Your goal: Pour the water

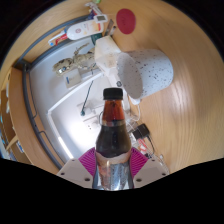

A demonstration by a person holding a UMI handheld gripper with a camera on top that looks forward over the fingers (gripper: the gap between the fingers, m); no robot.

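Between the two pink-padded fingers, at the near end of the gripper view, stands a dark glass bottle (113, 128) with a brown neck and a black cap. The gripper (114, 163) is closed to the bottle's width, and both pads (88, 160) appear to press against its lower body, so I judge it held rather than merely standing there. Whether its base rests on anything cannot be seen.

Just beyond the bottle sits a pale speckled cup (145, 72), lying over on its side or sharply tilted, its mouth turned toward the sink. It rests on the wooden counter (185, 120) near the sink's edge. To the left of the cup lies the steel sink (60, 105), with a faucet (72, 66) at its far side. A red round object (126, 17) sits at the far end of the counter, too small to identify.

The cap seems to be on the bottle; if so, tilting will pour nothing. Assuming the cup is the receiver, its lean is the main hazard: water sent into a mouth that faces sideways would run straight out across the counter or into the sink. The smooth glass could also slide between the pads once the bottle tips, since the grip sits low and the weight is above it. A hasty tilt might knock the cup as well, because the two stand near each other.
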